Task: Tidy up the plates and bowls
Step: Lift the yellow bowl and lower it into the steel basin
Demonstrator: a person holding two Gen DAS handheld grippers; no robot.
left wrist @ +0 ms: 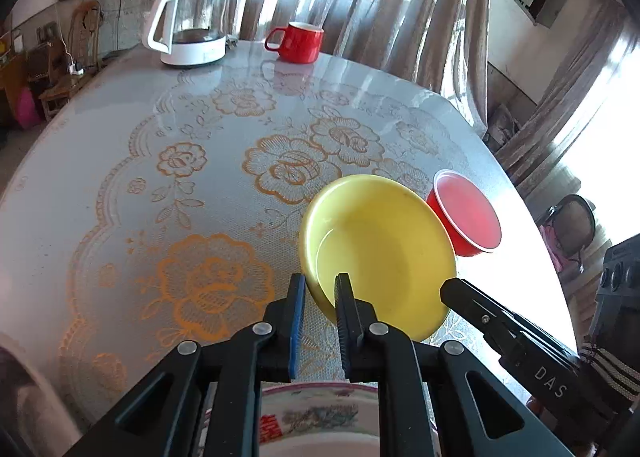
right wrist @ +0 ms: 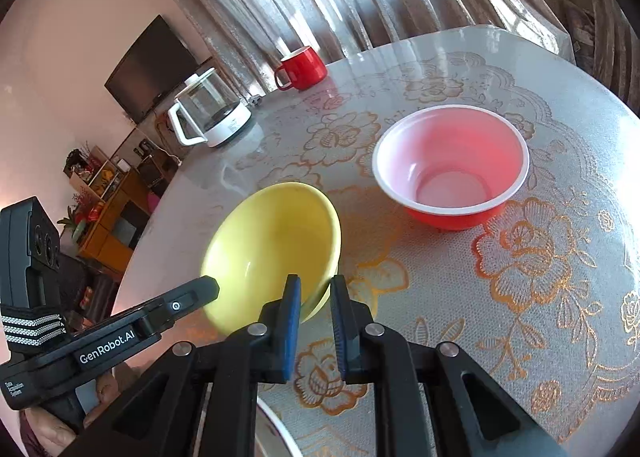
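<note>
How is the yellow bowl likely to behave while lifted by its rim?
The yellow bowl looks rigid and glossy, so probably slippery. Both grippers straddle its rim; it hangs tilted, so it may pivot.

free: table centre (left wrist: 168,185) | blocked far edge: kettle (left wrist: 192,25), mug (left wrist: 298,41)

White letters reading "DAS" run along the black body of the right gripper (left wrist: 450,291), seen at the lower right of the left wrist view. In the right wrist view, the black body of the left gripper (right wrist: 208,287) carries a white "GenRobot.AI" label on its side, with a smaller block of white print below it, too small to read. A patterned plate (left wrist: 316,417) at the bottom of the left wrist view shows red characters on its rim, partly hidden and not legible.
</note>
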